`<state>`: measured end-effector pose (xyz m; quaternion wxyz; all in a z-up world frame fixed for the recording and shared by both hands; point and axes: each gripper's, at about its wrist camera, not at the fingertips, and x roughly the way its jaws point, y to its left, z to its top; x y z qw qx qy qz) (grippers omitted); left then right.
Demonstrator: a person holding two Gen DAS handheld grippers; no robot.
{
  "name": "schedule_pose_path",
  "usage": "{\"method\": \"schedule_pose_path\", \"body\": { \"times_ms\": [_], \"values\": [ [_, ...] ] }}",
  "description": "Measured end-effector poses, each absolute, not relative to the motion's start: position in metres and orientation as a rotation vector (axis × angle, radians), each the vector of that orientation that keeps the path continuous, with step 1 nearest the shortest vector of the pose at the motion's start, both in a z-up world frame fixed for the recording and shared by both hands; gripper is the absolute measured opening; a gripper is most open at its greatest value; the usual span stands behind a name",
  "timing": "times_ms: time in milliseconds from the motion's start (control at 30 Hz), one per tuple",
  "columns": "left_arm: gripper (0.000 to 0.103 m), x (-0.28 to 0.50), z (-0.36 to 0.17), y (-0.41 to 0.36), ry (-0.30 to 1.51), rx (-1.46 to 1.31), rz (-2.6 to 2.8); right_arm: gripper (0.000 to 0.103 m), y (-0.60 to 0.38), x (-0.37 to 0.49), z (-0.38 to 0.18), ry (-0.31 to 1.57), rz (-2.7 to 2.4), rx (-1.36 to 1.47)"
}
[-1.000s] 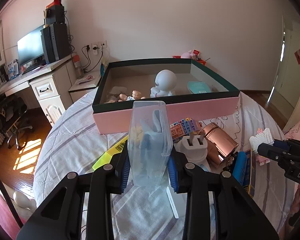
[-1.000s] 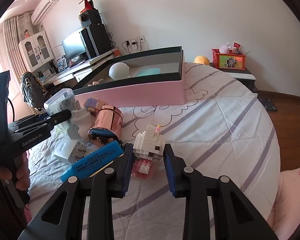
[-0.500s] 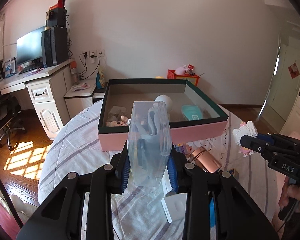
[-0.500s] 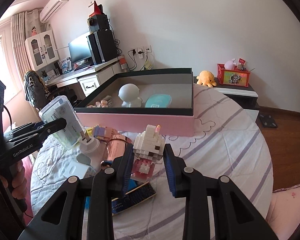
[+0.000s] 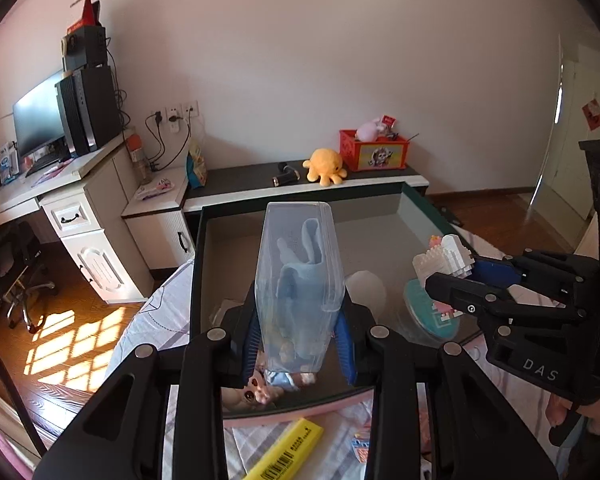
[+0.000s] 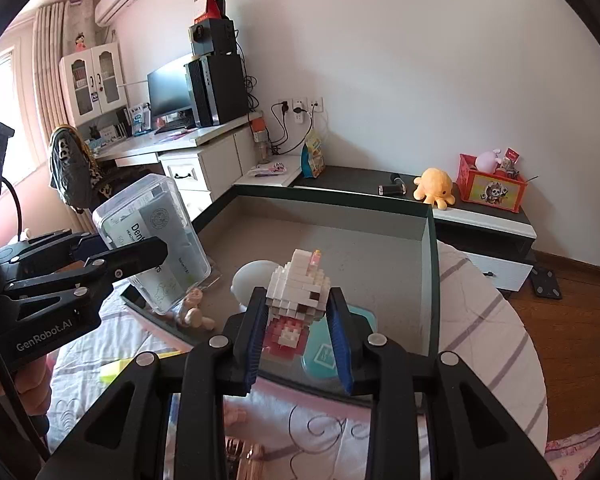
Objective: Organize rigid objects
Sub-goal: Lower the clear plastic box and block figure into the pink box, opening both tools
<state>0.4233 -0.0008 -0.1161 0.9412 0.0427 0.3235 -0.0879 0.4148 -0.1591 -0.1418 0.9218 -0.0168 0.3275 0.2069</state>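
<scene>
Grippers: two, both loaded, both hanging over the open box point(image 6: 430, 248). Left gripper point(image 5: 300, 344) is clamped on one clear plastic case point(image 5: 298, 280), held upright, blue items visible inside; from the right wrist view the same case point(image 6: 156, 240) shows a printed label on its flat side. Right gripper point(image 6: 298, 344) is clamped on one white brick-built figure point(image 6: 300, 292) with a pink-and-red base, blue pads pressing both its sides. The figure also shows in the left wrist view point(image 5: 446, 258), off to the right of the case, well apart from it.

Box: one, dark green rim, pink outer wall, sitting on a striped bedsheet point(image 6: 492, 344). Inside, counted: one white round toy point(image 6: 256, 276), one teal lidded case point(image 6: 332, 354), one small doll point(image 6: 194, 312) at the near left corner, directly below the clear case.

Outside the box on the sheet: one yellow highlighter point(image 5: 288, 452), one copper-coloured cylinder point(image 6: 244, 456), only partly in view.
</scene>
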Motion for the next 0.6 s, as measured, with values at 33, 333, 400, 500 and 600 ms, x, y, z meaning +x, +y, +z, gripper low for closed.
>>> {"method": "schedule_pose_path", "body": {
  "times_ms": [33, 333, 400, 500, 600],
  "values": [
    [0.032, 0.432, -0.12, -0.001, 0.675, 0.089, -0.173, 0.031, -0.156, 0.425, -0.147, 0.691, 0.423, -0.035],
    [0.048, 0.456, -0.141, -0.005, 0.726, 0.083, -0.151, 0.043, -0.145, 0.465, -0.175, 0.765, 0.378, -0.042],
    [0.064, 0.449, -0.138, -0.003, 0.704, 0.074, -0.158, 0.065, -0.149, 0.462, -0.173, 0.749, 0.349, -0.032],
    [0.083, 0.426, -0.126, 0.001, 0.64, 0.071, -0.143, 0.073, -0.158, 0.448, -0.162, 0.721, 0.336, -0.006],
    [0.089, 0.394, -0.108, 0.005, 0.582, 0.068, -0.127, 0.083, -0.162, 0.423, -0.14, 0.67, 0.287, -0.007]
  ]
}}
